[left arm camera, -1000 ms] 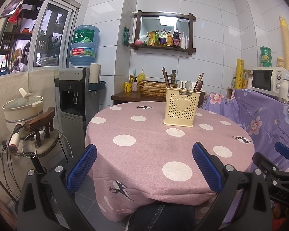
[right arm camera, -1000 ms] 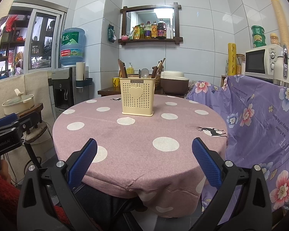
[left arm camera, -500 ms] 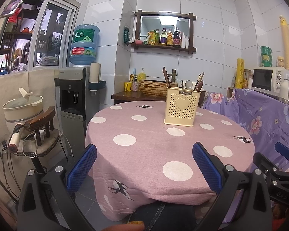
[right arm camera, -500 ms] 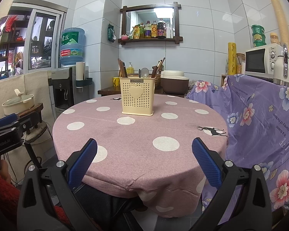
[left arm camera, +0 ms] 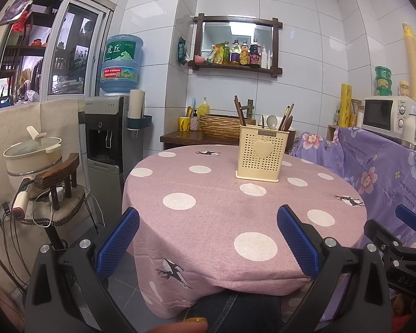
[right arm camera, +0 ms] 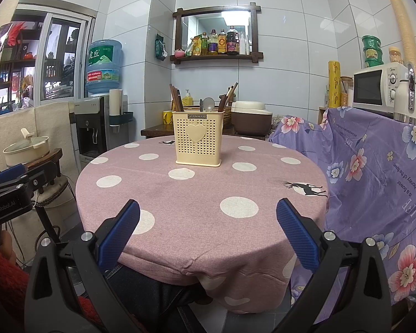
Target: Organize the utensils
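A cream perforated utensil holder (left arm camera: pixel 262 154) with a heart on its front stands upright on the far part of the round pink polka-dot table (left arm camera: pixel 222 216); it also shows in the right wrist view (right arm camera: pixel 198 141). Dark chopsticks (right arm camera: pixel 176 98) stick out at its left, more chopsticks (right arm camera: pixel 226 95) at its right, and a metal spoon (right arm camera: pixel 208 103) in the middle. My left gripper (left arm camera: pixel 206 240) is open and empty at the table's near edge. My right gripper (right arm camera: pixel 208 234) is open and empty, also at the near edge.
A water dispenser (left arm camera: pixel 108 138) and a wooden stool (left arm camera: pixel 59 194) with a pot stand to the left. A purple floral cloth (right arm camera: pixel 374 172) covers furniture on the right, with a microwave (right arm camera: pixel 377 87) on top. A rice cooker (right arm camera: pixel 251 120) sits behind the table.
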The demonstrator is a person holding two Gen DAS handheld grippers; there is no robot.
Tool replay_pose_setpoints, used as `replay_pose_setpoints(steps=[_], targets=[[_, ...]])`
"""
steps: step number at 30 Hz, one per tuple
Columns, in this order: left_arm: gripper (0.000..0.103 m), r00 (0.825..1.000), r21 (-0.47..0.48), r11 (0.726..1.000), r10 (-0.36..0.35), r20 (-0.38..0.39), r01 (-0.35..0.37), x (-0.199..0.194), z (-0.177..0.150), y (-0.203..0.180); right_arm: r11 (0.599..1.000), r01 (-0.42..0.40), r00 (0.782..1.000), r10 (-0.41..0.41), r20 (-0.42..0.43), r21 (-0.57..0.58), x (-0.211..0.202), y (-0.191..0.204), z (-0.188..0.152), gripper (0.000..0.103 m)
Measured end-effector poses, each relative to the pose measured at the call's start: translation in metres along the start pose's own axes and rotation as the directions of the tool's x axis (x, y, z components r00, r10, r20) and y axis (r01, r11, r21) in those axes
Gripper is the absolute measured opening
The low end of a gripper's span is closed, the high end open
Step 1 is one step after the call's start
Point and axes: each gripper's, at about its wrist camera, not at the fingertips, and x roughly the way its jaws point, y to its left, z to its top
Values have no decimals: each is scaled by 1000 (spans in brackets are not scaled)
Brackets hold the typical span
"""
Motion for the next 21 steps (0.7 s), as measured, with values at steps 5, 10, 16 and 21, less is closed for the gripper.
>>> replay_pose_setpoints(steps=[5, 10, 16, 21], targets=[[98, 1000, 1, 1000, -1, 0, 1, 0, 0, 0, 1000, 0, 1000, 0, -1, 0, 1, 0, -2, 97], [98, 1000, 0, 1000, 0, -1, 0, 1, 0, -1, 1000, 1, 1000, -1, -2, 1, 2, 1, -2, 97], [98, 1000, 2, 1000, -4, -5, 4, 2, 0, -3, 1000, 0, 1000, 0, -4, 2, 2, 1, -2, 97], [98, 1000, 2, 1000, -4, -5, 4, 2, 0, -2, 1000, 0, 1000, 0, -4, 1, 1, 1, -2, 97]])
